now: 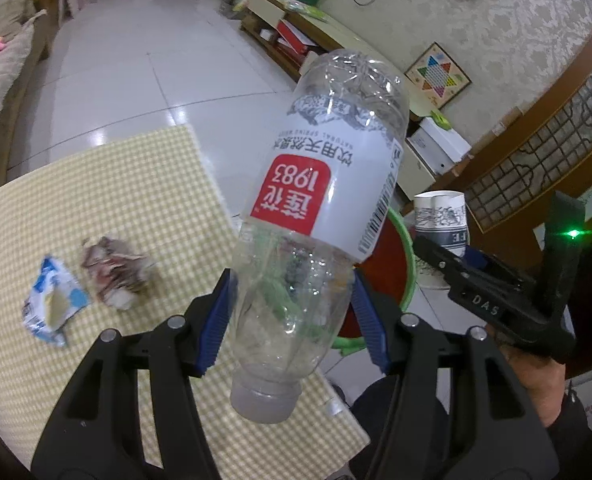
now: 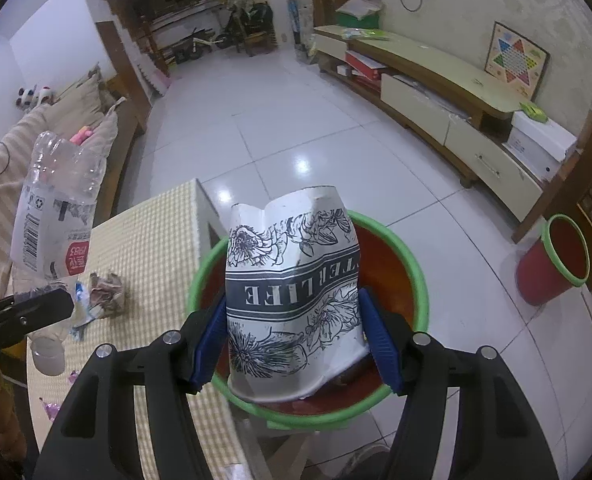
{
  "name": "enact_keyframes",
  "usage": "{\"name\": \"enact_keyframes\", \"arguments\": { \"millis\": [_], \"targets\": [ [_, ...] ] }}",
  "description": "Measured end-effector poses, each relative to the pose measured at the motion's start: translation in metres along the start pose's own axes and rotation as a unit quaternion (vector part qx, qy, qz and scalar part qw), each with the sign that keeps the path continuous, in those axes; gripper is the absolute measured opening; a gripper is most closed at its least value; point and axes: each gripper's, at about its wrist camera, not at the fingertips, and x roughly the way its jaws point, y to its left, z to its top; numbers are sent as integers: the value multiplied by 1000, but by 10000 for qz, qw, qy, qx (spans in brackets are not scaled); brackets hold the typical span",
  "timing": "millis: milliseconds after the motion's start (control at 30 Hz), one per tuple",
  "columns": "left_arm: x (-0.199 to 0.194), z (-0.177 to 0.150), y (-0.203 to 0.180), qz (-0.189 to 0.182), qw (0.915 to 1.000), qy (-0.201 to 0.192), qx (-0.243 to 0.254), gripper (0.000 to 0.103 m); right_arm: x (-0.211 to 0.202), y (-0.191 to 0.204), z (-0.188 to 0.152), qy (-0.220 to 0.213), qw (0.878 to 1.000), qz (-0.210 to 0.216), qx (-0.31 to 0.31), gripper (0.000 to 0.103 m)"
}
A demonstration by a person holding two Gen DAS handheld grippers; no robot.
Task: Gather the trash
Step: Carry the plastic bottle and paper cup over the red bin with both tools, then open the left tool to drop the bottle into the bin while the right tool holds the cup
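An empty plastic bottle (image 1: 319, 208) is held upside down in the left gripper (image 1: 292, 316), whose blue pads (image 1: 216, 320) are pressed against the clear lower body near the neck, cap pointing down. It is carried in the air above the edge of the checked tablecloth (image 1: 116, 184). The bottle is judged to be very light, thin-walled and springy, with a smooth surface that could slip or buckle if squeezed hard; the narrower part by the neck is probably the firmest place to hold.

A crumpled paper cup (image 2: 292, 292) is clamped in the right gripper (image 2: 296, 340) across its printed sides and is held directly over the red bin with a green rim (image 2: 419, 280). The cup is already dented, so it is judged soft and easily crushed, though light enough for a gentle grip.

On the tablecloth, a crumpled wrapper (image 1: 116, 276) and a blue-and-white packet (image 1: 52, 300) lie just beside each other, not yet collected. A second red bin (image 2: 551, 260) stands on the tiled floor, well apart.
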Motion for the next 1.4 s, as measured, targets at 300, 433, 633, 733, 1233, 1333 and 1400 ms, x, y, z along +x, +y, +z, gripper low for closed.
{"name": "enact_keyframes", "arguments": {
  "millis": [300, 433, 633, 733, 1233, 1333, 1400],
  "targets": [
    [29, 10, -27, -194, 9994, 231, 193, 56, -1, -24, -1, 15, 9998, -80, 178, 61],
    [36, 12, -32, -206, 9990, 294, 264, 56, -2, -29, 0, 4, 9997, -97, 235, 61],
    [42, 18, -41, -164, 9986, 346, 374, 56, -2, -32, 2, -8, 9995, -48, 299, 61],
    [47, 24, -45, -120, 9984, 374, 397, 56, -3, -34, 2, -19, 9995, -35, 316, 61],
    [24, 24, -18, 82, 9999, 112, -84, 95, 4, -31, 7, 23, 9997, 66, 255, 62],
    [14, 24, -10, 136, 9998, 32, -168, 95, 6, -28, 9, -3, 9997, 67, 215, 65],
    [8, 22, -6, 179, 9996, -8, -221, 95, 6, -25, 10, -26, 9998, 69, 209, 80]
  ]
}}
